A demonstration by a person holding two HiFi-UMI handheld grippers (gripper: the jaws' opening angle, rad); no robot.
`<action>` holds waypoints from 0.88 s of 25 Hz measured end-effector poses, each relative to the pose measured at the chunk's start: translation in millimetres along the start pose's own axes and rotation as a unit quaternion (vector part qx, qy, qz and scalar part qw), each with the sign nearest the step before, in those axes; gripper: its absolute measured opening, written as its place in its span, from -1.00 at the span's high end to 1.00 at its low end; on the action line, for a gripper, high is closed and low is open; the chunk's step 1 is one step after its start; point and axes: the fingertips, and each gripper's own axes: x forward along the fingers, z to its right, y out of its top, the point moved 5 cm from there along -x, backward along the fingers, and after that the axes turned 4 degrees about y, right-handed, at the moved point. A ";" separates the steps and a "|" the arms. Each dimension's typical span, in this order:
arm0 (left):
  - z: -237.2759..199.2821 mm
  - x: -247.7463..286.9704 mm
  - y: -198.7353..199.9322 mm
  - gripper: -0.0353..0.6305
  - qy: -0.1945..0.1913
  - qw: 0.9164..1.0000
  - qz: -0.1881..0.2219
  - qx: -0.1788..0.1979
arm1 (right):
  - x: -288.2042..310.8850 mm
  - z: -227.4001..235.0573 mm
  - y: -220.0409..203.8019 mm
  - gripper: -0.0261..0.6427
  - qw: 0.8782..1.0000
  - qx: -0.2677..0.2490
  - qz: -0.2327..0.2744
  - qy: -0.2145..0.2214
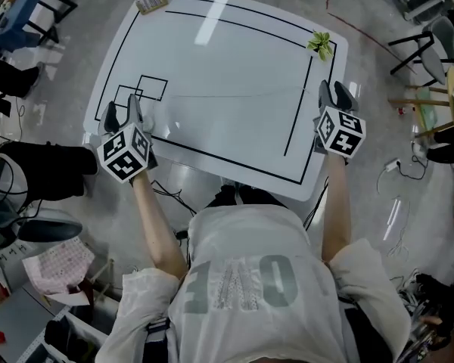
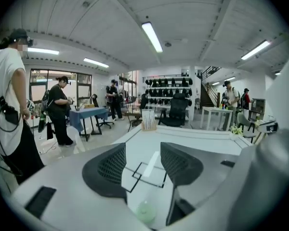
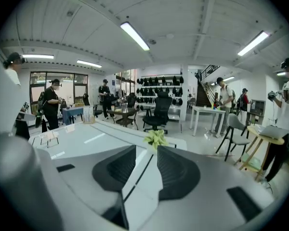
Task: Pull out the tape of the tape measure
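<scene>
The left gripper and right gripper both hang open and empty — so the thin tape stretched across the table may snap back into its pale-green case — if nothing locks it.

Table glossy & smooth; pads matt blk w/ rough mesh texture.
</scene>
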 end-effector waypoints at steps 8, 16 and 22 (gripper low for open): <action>50.2 -46.2 124.1 0.31 -0.045 0.982 0.180 0.038 | -40.2 -46.6 124.1 0.59 0.980 -0.035 0.194 0.035; 116.5 -112.7 152.3 0.76 -0.107 0.951 0.287 0.050 | -91.9 -127.7 151.2 0.77 0.950 -0.062 0.276 0.131; 137.8 -130.3 128.3 0.80 -0.130 0.947 0.290 0.048 | -104.9 -155.7 130.1 0.80 0.946 -0.023 0.265 0.186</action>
